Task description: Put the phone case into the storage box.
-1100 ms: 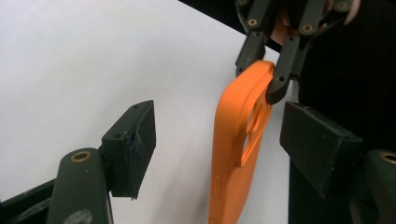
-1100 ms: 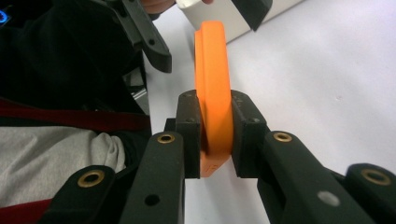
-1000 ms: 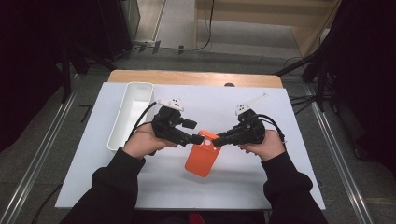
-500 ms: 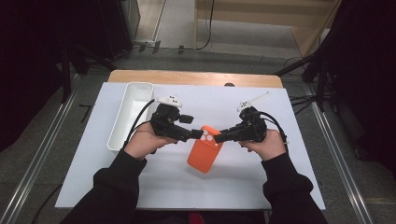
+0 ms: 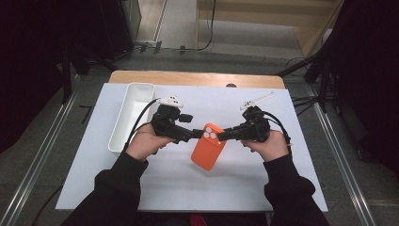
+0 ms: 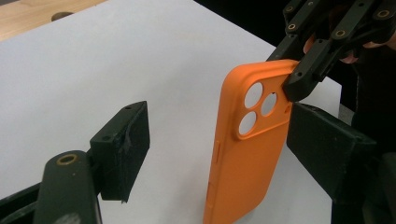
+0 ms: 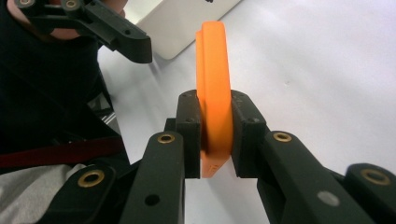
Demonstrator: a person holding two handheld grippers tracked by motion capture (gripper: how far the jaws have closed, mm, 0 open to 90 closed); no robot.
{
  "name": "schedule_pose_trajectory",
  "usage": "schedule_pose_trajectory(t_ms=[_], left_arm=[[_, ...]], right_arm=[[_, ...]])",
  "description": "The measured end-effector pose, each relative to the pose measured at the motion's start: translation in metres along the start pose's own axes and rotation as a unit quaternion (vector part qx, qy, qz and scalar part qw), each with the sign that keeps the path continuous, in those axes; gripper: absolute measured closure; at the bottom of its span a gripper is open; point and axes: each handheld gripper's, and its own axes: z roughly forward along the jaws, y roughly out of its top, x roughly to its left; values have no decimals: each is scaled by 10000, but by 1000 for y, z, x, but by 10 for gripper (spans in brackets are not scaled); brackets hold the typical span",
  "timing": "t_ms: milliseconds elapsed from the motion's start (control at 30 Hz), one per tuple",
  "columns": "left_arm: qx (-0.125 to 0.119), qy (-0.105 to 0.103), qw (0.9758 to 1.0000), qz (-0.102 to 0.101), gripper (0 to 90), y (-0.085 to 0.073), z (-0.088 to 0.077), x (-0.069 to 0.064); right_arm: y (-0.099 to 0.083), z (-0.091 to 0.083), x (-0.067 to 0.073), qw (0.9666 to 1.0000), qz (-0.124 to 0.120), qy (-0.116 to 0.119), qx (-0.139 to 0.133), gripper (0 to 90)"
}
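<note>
An orange phone case (image 5: 208, 152) is handed from one gripper to the other above the white tabletop (image 5: 282, 188).

The case is pinched at its camera-hole end by the right gripper (image 5: 221, 136), whose jaws are pressed hard onto both faces, as is seen in the right gripper view (image 7: 214, 135). The jaws of the left gripper (image 5: 196, 133) have just been opening: in the left gripper view the case (image 6: 247, 140) hangs between its spread pads, apparently touched by neither. A second ago the case was gripped from both sides; it is now carried by the right gripper alone, tilted, its lower end toward the tabletop. A white tray (image 5: 134, 113) lies at the left. The handover is judged nearly complete.
</note>
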Motion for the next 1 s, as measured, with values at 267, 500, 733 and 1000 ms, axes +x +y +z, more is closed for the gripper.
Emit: schedule_pose_trajectory(t_ms=[267,500,733,1000], left_arm=[[65,188,9998,32,31,-1,5,0],[-65,323,9994,-97,56,-1,7,-1],[-86,450,9989,67,56,-2,9,-4],[-150,587,9981,91,56,-5,15,-7]], right_arm=[[2,-3,2,9993,208,-285,-144,746],[3,-4,0,9976,454,-483,-220,746],[8,-2,1,9950,620,-737,-257,746],[14,1,-2,9924,838,-850,-304,746]])
